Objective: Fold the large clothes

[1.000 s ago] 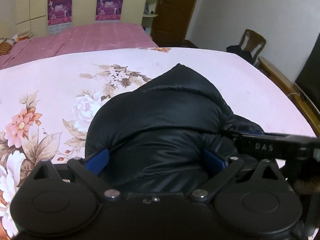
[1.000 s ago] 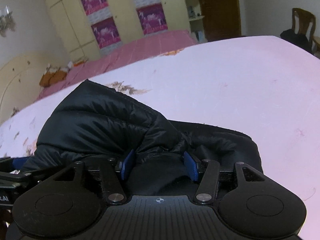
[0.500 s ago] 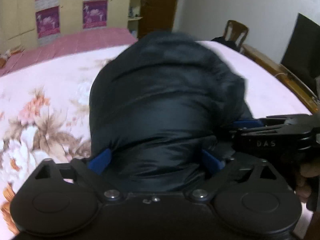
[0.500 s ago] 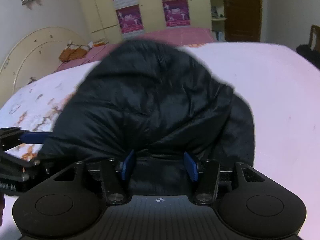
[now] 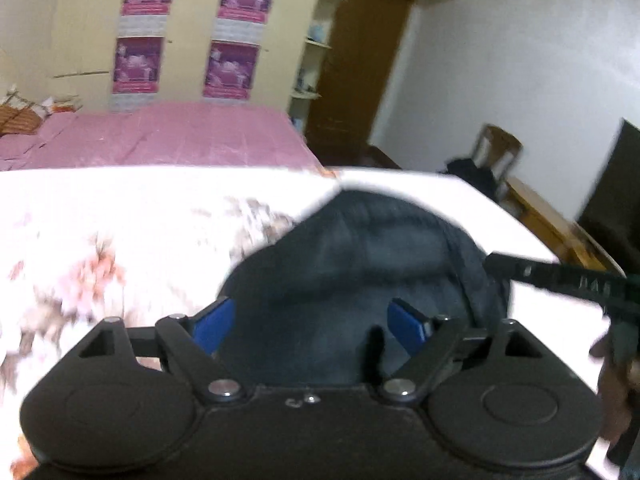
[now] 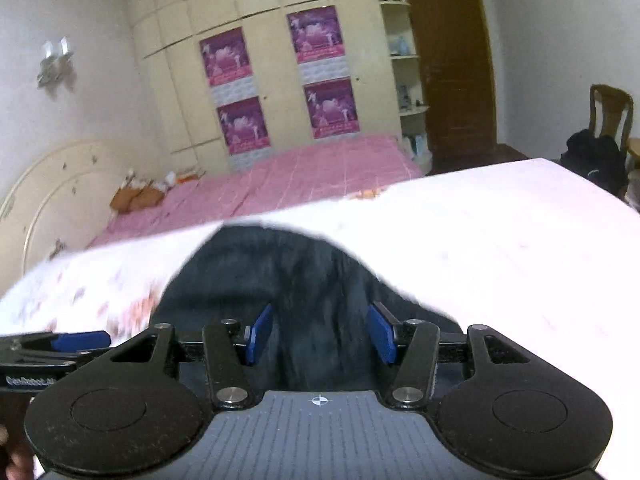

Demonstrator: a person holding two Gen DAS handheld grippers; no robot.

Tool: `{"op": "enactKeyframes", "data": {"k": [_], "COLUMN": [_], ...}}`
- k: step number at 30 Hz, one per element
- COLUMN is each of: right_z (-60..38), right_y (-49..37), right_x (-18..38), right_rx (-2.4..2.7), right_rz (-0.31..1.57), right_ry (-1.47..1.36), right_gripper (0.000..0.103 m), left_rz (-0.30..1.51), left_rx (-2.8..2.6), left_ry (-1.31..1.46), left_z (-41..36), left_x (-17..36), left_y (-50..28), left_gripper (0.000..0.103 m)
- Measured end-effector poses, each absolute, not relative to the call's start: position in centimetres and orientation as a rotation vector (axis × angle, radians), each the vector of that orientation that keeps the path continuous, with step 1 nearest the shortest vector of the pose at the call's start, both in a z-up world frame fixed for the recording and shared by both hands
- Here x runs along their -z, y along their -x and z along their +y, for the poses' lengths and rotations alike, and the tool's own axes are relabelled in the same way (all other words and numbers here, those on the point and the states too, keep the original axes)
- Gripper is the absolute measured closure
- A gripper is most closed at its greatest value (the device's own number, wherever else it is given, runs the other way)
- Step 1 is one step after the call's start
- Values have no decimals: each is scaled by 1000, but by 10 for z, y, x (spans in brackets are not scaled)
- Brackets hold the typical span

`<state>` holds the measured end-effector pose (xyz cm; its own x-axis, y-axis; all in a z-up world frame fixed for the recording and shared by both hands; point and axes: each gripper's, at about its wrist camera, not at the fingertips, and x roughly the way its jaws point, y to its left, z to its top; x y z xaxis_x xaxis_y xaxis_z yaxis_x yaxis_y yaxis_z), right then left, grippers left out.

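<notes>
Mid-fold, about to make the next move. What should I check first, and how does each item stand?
1. Right gripper grips the black puffer jacket: ok, fabric fills the gap between its pads.
2. Left gripper grips it: cannot tell; its jaws have just been closing with the jacket between them, and blur hides contact.
3. Jacket's far end rests on the floral bedsheet: ok.
4. Grippers apart from each other: ok.
5. Views sharp: not ok, both blurred.

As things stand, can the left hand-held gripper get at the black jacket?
Probably yes. The jacket already lies between the left hand-held gripper's blue pads, whose jaws have just been closing. Nothing is in the way; the right hand-held gripper sits beside it on the same garment.
</notes>
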<state>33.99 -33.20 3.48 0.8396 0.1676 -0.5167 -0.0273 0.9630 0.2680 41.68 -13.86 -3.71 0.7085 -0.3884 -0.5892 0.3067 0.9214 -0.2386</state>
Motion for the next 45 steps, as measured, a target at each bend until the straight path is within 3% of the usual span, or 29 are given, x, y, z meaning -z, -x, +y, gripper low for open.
{"op": "enactKeyframes", "data": {"k": [7,20,26,29,33,37,41,44,45], "right_z": [-321,-332,-333,-343,-344,-326,-316,-318,-322], "right_y": [-421,-417,-427,-399,-346,-312,-305,-311,-307], "right_x": [2,73,65,21,-9,26,58,53,44], "right_rx": [-44,-21,-47,-52,-118,-115,-98,-110,-101], "right_rz": [709,655,753,654,649,708,676,707,718], "right_ry": [-263,-348,-299,-303,-340,-348,-301,-313,-335], "right_gripper": [50,50,50,50,50,50,50,50,50], "left_rz": [817,740,827,778,733,772,770,823,819], "left_rx": [416,316,348,380,400,376,335,347,353], "left_ry": [160,113,76,89,118,114,36,73,85], "left_z": [-184,-207,-206,-189,-158,-154,-166,-157,-153], "left_x": [68,110,98,69,53,85,109,104,96], "left_y": [-485,-474,-482,-458,-397,-355,-352,-361,-354], "left_gripper": [30,28,25,13,13,12,0,1,8]}}
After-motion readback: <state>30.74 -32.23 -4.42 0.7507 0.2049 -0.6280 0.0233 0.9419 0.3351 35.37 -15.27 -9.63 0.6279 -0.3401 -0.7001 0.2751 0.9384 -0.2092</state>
